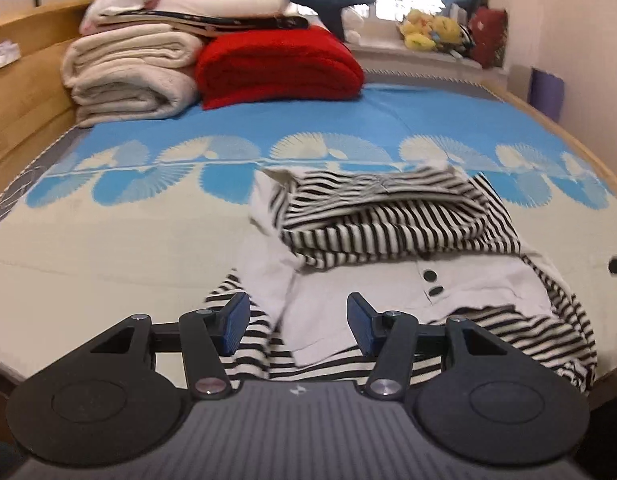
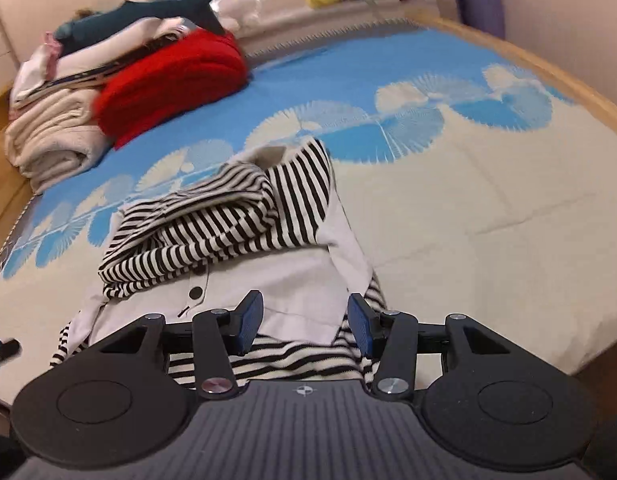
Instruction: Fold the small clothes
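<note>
Left gripper (image 1: 298, 322) and right gripper (image 2: 304, 322): jaws spread about halfway, empty, above striped top (image 1: 388, 220) folded near bed (image 1: 108, 248) front edge.

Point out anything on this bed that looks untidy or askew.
The striped garment is folded unevenly: its striped part is bunched on the white panel, with edges spilling out along the mattress edge. The stacked blankets look neat.
</note>
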Tool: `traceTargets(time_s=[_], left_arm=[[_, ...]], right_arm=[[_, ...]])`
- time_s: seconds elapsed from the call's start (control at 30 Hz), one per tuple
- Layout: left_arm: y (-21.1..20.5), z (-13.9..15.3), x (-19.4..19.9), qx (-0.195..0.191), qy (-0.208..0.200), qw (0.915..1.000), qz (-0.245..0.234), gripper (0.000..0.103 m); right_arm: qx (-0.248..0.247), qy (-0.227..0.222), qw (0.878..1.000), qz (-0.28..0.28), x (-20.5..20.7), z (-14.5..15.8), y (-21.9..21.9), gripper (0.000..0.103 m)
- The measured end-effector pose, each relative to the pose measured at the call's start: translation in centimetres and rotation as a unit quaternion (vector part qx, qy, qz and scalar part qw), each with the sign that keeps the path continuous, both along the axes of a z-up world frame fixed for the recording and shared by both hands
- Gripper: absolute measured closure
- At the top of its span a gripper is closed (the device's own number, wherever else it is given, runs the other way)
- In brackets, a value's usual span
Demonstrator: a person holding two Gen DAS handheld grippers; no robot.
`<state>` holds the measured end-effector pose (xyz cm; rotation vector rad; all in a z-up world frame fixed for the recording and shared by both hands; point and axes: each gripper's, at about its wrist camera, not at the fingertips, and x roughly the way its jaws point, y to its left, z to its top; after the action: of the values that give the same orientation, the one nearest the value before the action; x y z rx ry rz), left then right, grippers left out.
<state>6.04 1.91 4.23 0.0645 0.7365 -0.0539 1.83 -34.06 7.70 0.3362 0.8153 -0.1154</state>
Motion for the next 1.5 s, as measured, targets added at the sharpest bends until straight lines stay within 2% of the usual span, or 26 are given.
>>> traceTargets(time_s=[0.07,0.1,0.2,0.3,0.4,0.47,0.5,0.6,0.77,0.87,0.97,1.13,1.27,1.37,1.5], left_arm=[[0.7,0.4,-1.0,-0.015,-0.001,0.9998,0.012,0.044],[1.0,0.1,-1.6,-0.017,0.003,0.9997,0.014,0.044],[0.7,-0.1,-2.5,-0.011,0.029,0.9995,0.010,0.044],[0.6,0.3,-2.9,-0.016,0.008,0.9998,-0.001,0.044],[0.7,-2.0,-2.8,0.003,0.006,0.9999,-0.015,0.044],[1.0,-4.5,-2.0,0.013,0.039,0.9991,-0.014,0.045],[1.0,-5.3,-1.3,0.019,0.064,0.9978,-0.003,0.051],[2.0,-5.9,0.2,-0.039,0.078,0.9959,0.024,0.051],[3.2,-6.5,1.4,-0.057,0.096,0.9919,0.060,0.051],[4.3,-6.8,2.1,-0.081,0.108,0.9872,0.085,0.049],[5.6,-7.4,2.9,-0.102,0.130,0.9795,0.116,0.043],[8.5,-9.3,3.8,-0.177,0.179,0.9523,0.173,0.042],[9.8,-10.1,4.1,-0.202,0.193,0.9379,0.206,0.040],[9.7,-10.6,4.4,-0.204,0.200,0.9350,0.210,0.038],[8.7,-11.3,4.7,-0.178,0.212,0.9410,0.195,0.037]], right_arm=[[-0.029,-0.004,1.000,0.007,-1.0,-0.5,0.0,0.054],[-0.028,-0.001,1.000,0.003,-1.1,-0.9,-0.1,0.054],[0.007,0.004,1.000,-0.018,-1.9,-2.2,-0.5,0.054],[0.034,0.020,0.999,-0.028,-1.6,-2.7,-0.3,0.054],[0.005,0.015,1.000,-0.002,-1.5,-2.7,0.8,0.054],[-0.004,0.020,1.000,0.007,-1.3,-3.0,1.2,0.054],[-0.005,0.021,1.000,0.008,-1.2,-3.1,1.3,0.054],[-0.009,0.027,1.000,0.006,-1.1,-3.6,1.1,0.054],[-0.008,0.038,0.999,-0.003,-1.1,-4.4,0.1,0.054],[-0.004,0.046,0.999,-0.009,-1.0,-5.0,-0.5,0.054],[0.002,0.058,0.998,-0.017,-0.7,-5.5,-1.0,0.054],[0.026,0.068,0.996,-0.049,-0.6,-6.2,-2.3,0.048],[0.040,0.104,0.992,-0.060,-0.1,-7.9,-3.0,0.047],[0.041,0.129,0.989,-0.056,0.1,-9.0,-2.8,0.047],[0.027,0.154,0.987,-0.044,0.4,-10.1,-2.3,0.047]])
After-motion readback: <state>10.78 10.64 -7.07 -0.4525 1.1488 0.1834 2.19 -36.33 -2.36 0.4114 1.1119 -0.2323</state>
